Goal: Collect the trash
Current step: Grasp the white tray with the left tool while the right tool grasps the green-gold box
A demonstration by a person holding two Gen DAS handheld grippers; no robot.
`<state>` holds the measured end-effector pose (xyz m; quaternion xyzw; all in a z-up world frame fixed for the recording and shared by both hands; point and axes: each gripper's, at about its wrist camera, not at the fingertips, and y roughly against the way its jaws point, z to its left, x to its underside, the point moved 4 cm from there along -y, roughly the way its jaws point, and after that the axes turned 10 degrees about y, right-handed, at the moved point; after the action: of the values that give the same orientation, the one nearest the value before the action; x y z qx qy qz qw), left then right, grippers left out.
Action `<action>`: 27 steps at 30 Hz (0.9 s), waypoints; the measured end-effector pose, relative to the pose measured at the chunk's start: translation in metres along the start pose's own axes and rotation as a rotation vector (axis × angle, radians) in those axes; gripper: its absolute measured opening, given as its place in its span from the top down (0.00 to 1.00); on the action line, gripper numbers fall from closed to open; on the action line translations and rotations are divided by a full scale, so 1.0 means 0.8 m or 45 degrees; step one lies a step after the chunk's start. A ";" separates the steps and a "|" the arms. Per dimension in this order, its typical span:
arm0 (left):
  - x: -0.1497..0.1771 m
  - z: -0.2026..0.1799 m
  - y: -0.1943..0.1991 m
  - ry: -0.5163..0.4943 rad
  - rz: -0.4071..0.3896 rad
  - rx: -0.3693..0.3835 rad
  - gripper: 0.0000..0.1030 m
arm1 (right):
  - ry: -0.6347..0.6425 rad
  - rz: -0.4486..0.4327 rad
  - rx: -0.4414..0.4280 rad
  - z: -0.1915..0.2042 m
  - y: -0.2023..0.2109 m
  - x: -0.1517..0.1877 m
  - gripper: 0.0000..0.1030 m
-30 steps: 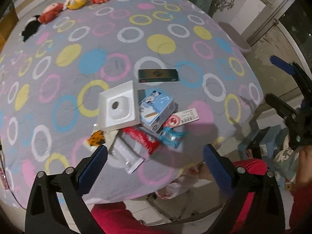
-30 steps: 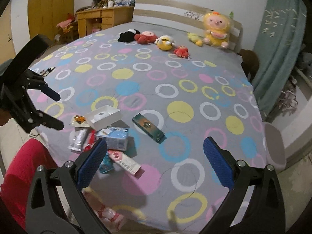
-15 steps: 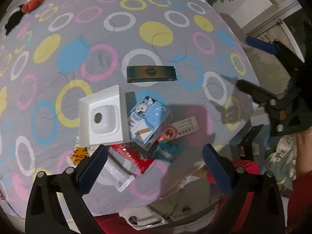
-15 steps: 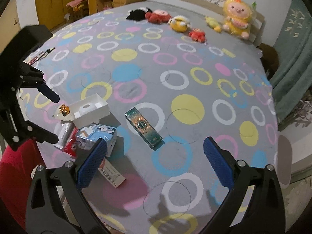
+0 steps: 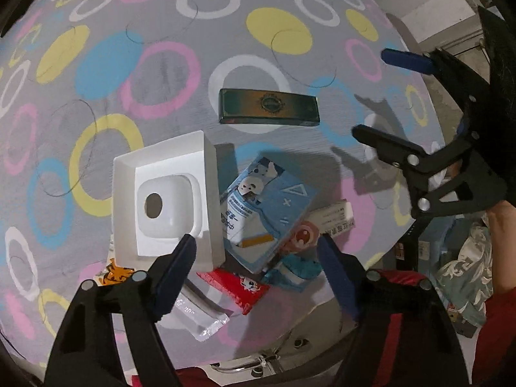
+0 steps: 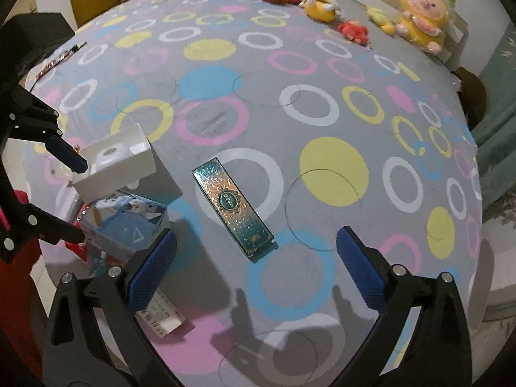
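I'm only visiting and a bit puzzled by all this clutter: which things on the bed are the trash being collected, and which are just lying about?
Trash to collect:
white box tray
blue carton
green box
red wrapper
clear packet
teal wrapper
paper label
orange wrapper

Just lying about:
plush toys
patterned bedspread

the bedspread [image 6: 225, 122] was grey with pink, yellow, blue and white rings; beyond the claw [image 6: 256, 251] lay a glittery green box [image 6: 232, 203].
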<state>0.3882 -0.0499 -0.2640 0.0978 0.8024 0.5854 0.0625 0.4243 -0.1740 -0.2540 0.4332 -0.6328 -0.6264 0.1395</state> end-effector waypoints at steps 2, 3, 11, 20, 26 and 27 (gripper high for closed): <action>-0.004 0.004 -0.005 0.019 0.006 0.013 0.28 | 0.018 0.024 -0.006 0.001 -0.013 -0.002 0.06; -0.007 0.005 -0.008 0.020 0.008 0.019 0.28 | 0.028 0.035 -0.010 0.002 -0.020 -0.002 0.06; -0.018 0.007 -0.030 0.030 0.048 0.033 0.40 | 0.108 0.148 -0.020 0.010 -0.078 -0.001 0.14; -0.030 0.023 -0.042 0.114 0.098 0.086 0.54 | 0.101 0.187 -0.051 -0.001 -0.117 -0.010 0.21; -0.036 0.037 -0.043 0.150 0.102 0.111 0.63 | 0.077 0.219 -0.089 -0.008 -0.143 -0.017 0.26; -0.036 0.037 -0.043 0.154 0.101 0.112 0.64 | 0.076 0.232 -0.102 -0.007 -0.147 -0.015 0.32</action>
<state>0.4197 -0.0394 -0.3060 0.0968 0.8250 0.5566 -0.0138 0.4793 -0.1500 -0.3561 0.3866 -0.6396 -0.6227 0.2319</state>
